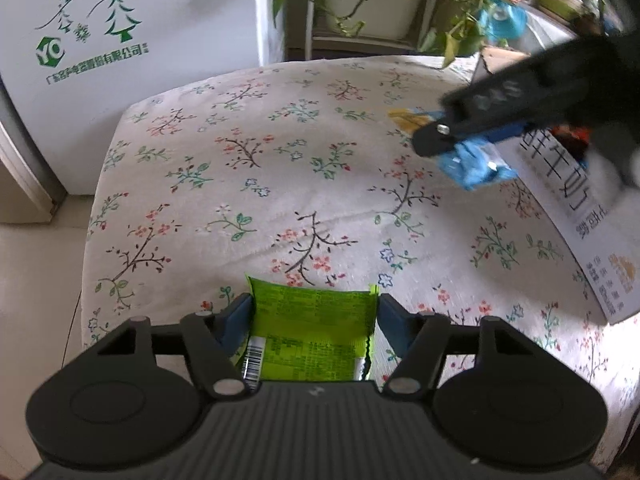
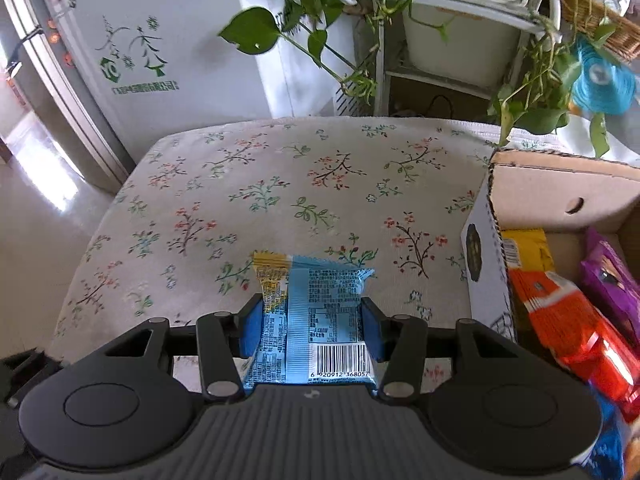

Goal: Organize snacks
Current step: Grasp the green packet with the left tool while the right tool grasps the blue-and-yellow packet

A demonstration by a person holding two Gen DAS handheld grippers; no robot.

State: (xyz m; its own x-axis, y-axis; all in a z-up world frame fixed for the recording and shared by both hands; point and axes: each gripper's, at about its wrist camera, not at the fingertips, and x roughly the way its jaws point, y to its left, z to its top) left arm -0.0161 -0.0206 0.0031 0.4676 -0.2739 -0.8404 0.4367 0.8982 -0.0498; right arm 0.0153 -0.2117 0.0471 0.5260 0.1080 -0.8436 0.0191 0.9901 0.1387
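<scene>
The right gripper (image 2: 310, 330) is pinching a blue snack packet (image 2: 320, 316); the left gripper (image 1: 314, 320) is straddling a green packet (image 1: 312, 332), contact unclear. The cardboard box (image 2: 532, 192) is holding orange, purple and yellow packets.

A floral tablecloth (image 1: 248, 184) spreads across the middle of my left view. At upper left stands a white appliance (image 1: 120, 60) printed with green trees and lettering. Along the top, trailing green pothos leaves (image 2: 256, 32) hang beside a white pot (image 2: 460, 40) on a white rack (image 2: 380, 76); a wicker basket (image 2: 600, 20) sits at upper right.
</scene>
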